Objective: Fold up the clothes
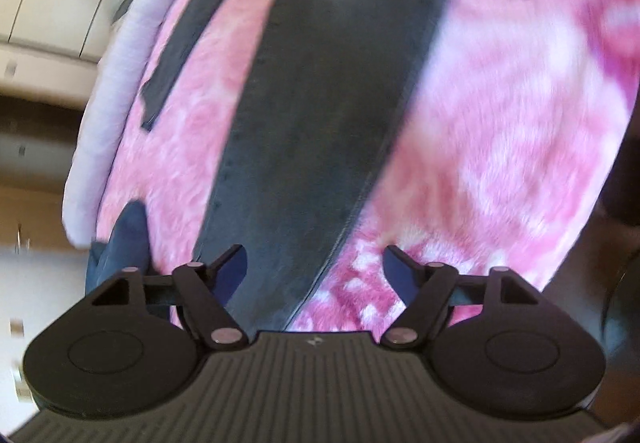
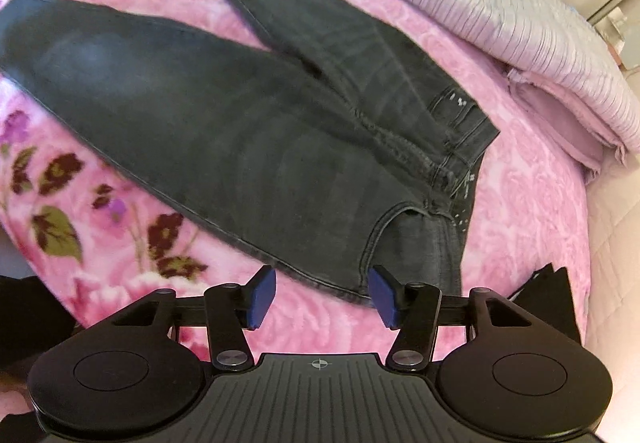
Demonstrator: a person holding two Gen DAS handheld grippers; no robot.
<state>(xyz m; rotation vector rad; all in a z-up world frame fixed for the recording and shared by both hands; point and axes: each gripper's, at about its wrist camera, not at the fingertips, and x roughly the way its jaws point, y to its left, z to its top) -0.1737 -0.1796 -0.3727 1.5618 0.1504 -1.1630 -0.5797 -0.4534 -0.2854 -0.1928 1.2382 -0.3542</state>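
Pink floral blanket bears dark jeans; both grippers' jaws gape, holding nothing.

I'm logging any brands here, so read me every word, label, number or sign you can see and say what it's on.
No readable words or numbers.
Small white marks near the waistband of the dark grey jeans: too small and blurred to read.
Crosshair emblem, no letters, on the right gripper body.
Faint emblem on the left gripper body: blurred, unreadable.

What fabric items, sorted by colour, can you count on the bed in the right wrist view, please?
Dark grey: 1, the jeans
Pink: 1, the floral blanket
Lilac: 1, the ribbed bedding
Black: 1, folded cloth
Total: 4
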